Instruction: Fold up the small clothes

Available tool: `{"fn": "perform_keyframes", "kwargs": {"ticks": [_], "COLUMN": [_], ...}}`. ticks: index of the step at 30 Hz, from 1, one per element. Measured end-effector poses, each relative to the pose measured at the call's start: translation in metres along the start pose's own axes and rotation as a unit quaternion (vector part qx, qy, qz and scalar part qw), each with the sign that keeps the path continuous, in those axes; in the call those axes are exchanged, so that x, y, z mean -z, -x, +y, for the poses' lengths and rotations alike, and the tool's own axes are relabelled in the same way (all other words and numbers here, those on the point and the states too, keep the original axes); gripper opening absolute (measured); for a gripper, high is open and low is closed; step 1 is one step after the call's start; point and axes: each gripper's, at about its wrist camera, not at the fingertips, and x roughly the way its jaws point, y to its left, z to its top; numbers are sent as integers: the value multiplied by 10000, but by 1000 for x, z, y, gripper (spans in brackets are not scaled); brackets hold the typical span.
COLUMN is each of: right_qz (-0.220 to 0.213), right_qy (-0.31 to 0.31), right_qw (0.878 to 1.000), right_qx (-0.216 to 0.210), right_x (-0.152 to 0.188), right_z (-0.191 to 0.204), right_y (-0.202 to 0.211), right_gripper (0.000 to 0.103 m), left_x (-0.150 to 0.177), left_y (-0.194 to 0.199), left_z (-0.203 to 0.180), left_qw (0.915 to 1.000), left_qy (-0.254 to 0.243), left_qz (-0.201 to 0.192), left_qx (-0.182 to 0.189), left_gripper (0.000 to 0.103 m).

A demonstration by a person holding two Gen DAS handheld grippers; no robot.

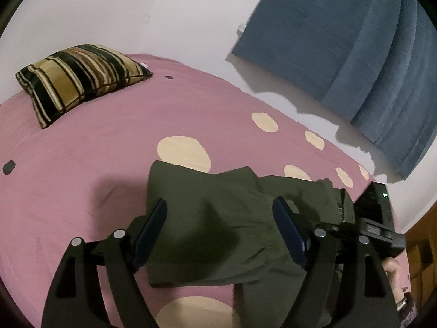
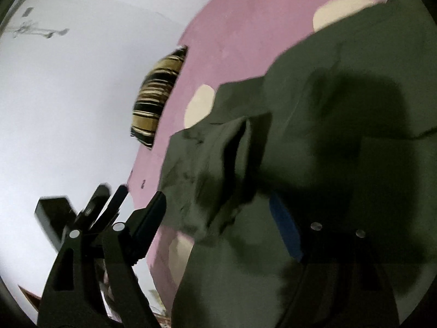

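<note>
The left gripper [image 1: 218, 229] stands with its jaws wide apart, released, nothing pinched between the blue pads [image 1: 151, 232]. Just ahead of and below its fingertips lies the dark green garment [image 1: 218, 218], spread partly folded on the pink bedspread [image 1: 95, 150]; the cloth shows in the gap between the fingers, but neither pad presses on it. To this gripper's right, close by, is the black body of the right gripper [image 1: 378, 218] with a small green light, and below that a bit of the person's hand [image 1: 396, 276].

The right gripper [image 2: 218, 227] is likewise released, jaws spread, over the same garment [image 2: 314, 136], which fills most of the space ahead of it and to its right. A pocket-like opening [image 2: 237, 164] in the cloth gapes just beyond the fingertips, something the left view does not show. To its left the black left gripper [image 2: 82, 213] appears. This view is motion-blurred.

No readable writing or label shows in either view.

Farther out from the left gripper, the bedspread carries cream spots [image 1: 184, 150] and small dark ones. At its far left rests a cushion [image 1: 82, 79] striped black, gold and brown. Beyond the bed is a white wall [image 1: 136, 8], and to the far right hangs a blue curtain [image 1: 355, 60]. Wooden furniture [image 1: 422, 246] edges the lower right.
</note>
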Motion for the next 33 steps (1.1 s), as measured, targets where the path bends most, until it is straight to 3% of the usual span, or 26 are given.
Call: {"fn": "perform_keyframes", "kwargs": {"ticks": [2, 3, 6, 11, 17, 20, 27, 33], "right_qz": [17, 55, 7, -587, -1582, -1922, -2424, -2502], "right_qy": [23, 120, 605, 994, 1130, 986, 334, -255], "right_qw": [10000, 9999, 9980, 9932, 9808, 9760, 9653, 9605], "right_qx": [-56, -68, 195, 130, 147, 285, 914, 1188], "right_x": [-4, -4, 1, 4, 10, 19, 50, 74], "right_z": [1, 4, 18, 39, 38, 16, -60, -117], "right_y": [-7, -9, -2, 46, 156, 206, 280, 297], "right_gripper": [55, 27, 13, 10, 10, 10, 10, 10], "left_x": [1, 2, 3, 1, 0, 6, 29, 44], "left_y": [-3, -4, -7, 0, 6, -2, -27, -50], "left_z": [2, 3, 5, 5, -4, -15, -53, -75], "left_qw": [10000, 10000, 9999, 9999, 9999, 9999, 9975, 9944], "left_qy": [19, 37, 64, 153, 102, 13, -321, -512], "left_qz": [53, 80, 103, 41, -16, 129, 574, 885], "left_qx": [3, -7, -58, -43, 37, 94, 267, 265], "left_gripper": [78, 78, 78, 78, 81, 81, 81, 81]}}
